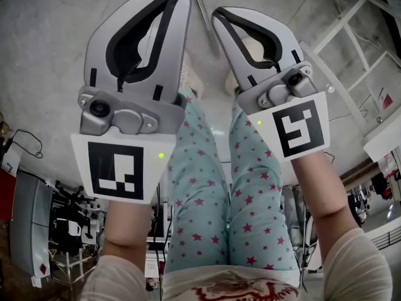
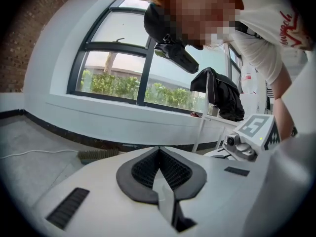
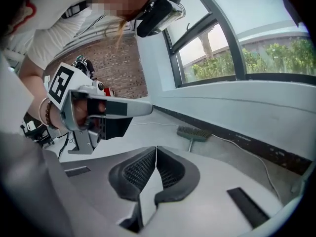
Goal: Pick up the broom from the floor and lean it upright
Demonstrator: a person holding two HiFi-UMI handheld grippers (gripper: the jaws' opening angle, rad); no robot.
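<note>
The left gripper (image 2: 158,151) is showing its two jaws pressed together, dark ribbed pads meeting along one seam with nothing between them. The right gripper (image 3: 156,149) is likewise pressed together and carrying nothing. In the head view both grippers are pointing away from the person, side by side and apart, above legs in star-patterned trousers (image 1: 207,187), with the grey floor (image 1: 44,36) lying beyond them. The broom (image 3: 193,133) is lying flat on that floor near the floor's edge along the wall, under a large arched window (image 2: 123,68); its bristle head is sitting close to the dark skirting strip and its handle (image 1: 202,8) is running back from the head toward the grippers, passing between their tips in the head view. Neither gripper is touching it. A white cable (image 3: 256,154) is trailing along the same edge of the floor, just beyond the bristle head. A white rack (image 1: 351,49) is standing at the right side of the floor, and a dark garment (image 2: 217,100) is hanging over it.
</note>
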